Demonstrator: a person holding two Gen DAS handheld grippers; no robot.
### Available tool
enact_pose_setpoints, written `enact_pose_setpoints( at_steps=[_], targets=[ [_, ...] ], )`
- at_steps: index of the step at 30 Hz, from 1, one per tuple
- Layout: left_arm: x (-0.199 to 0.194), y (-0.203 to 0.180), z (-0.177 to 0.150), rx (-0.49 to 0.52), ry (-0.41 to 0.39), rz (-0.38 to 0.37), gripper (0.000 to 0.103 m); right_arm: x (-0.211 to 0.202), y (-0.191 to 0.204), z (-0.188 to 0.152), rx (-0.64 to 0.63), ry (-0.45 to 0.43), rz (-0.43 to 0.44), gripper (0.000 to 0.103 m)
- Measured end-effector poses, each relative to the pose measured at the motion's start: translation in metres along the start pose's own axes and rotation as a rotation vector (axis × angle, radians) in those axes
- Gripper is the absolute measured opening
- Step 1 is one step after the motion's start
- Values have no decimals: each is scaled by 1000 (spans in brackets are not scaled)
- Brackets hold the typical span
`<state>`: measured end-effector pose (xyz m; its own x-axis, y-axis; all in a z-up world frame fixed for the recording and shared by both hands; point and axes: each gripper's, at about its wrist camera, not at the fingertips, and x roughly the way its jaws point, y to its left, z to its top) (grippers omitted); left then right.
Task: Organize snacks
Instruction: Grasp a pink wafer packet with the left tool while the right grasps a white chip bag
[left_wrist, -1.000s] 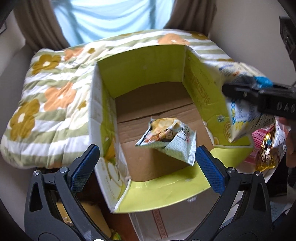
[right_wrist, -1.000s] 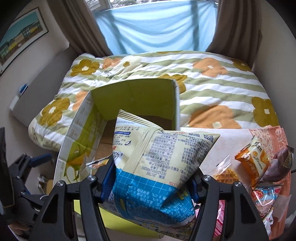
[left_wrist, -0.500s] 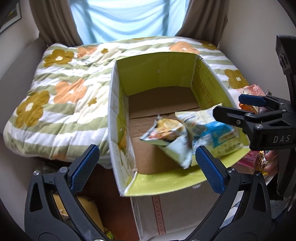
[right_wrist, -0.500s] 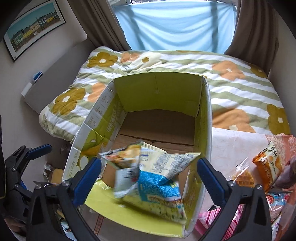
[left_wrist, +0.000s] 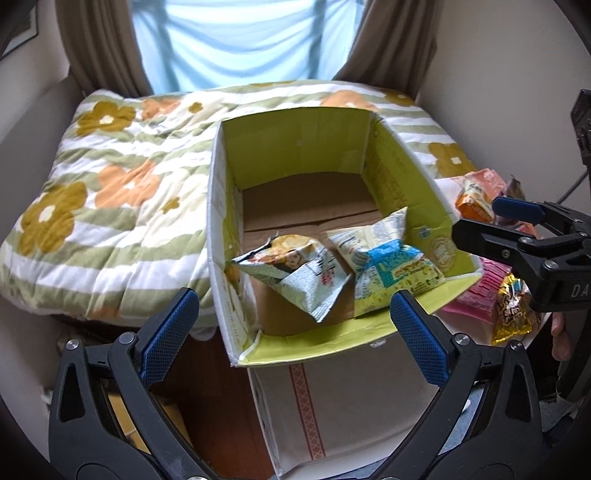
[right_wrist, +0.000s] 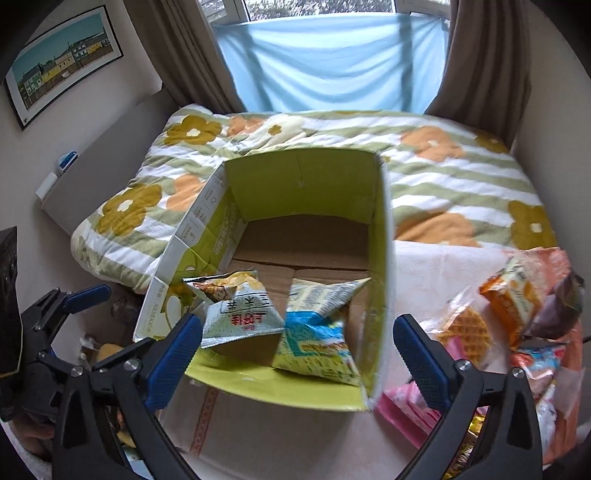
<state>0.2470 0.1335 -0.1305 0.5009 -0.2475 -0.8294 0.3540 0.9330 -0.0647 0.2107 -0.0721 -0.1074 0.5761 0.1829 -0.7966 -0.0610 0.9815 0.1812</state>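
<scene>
Two snack bags lie inside the green-lined box (right_wrist: 306, 192), side by side on its cardboard floor: a pale green bag (right_wrist: 243, 314) to the left and a blue and yellow bag (right_wrist: 314, 332) touching it on the right. Both are crinkly foil pillows, puffed and creased. The right gripper (right_wrist: 297, 347) hangs above the box's near edge, its blue-padded fingers wide apart and empty. The left gripper (left_wrist: 291, 325) is likewise spread with nothing between its pads.

What remains to sort sits on the pink cloth to the right of the box: an orange packet (right_wrist: 513, 295), a waffle in clear wrap (right_wrist: 465, 325), a dark wrapper and, I think, several more, blurred at the frame edge. That pile lies on the right gripper's side, so the right hand is nearer; the orange packet's long axis runs slantwise away from the fingers.
</scene>
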Motion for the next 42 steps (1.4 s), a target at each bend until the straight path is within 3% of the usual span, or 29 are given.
enact_pose_setpoints(
  at_steps=[8,16,24,28,34,42],
  targets=[
    [-14,-28,5,64,-46,-64,102,-47,-25,-14,81,-99,-46,103],
    [-27,-82,6,82,-86,-99,102,-102,-86,-34,118,-169,-124,103],
    [-27,-168,-16,78,-70,-134,102,-142,-149,-70,97,-159,-152,103],
    [-17,-211,-23,102,-61,-151,102,-155,-181,-91,87,-152,-126,103],
    [6,-260,-33,138,-32,-121,102,-157,-216,-118,26,-116,-74,103],
    [60,-298,-40,186,49,-102,102,-112,-241,-154,-114,-5,-52,103]
  ],
)
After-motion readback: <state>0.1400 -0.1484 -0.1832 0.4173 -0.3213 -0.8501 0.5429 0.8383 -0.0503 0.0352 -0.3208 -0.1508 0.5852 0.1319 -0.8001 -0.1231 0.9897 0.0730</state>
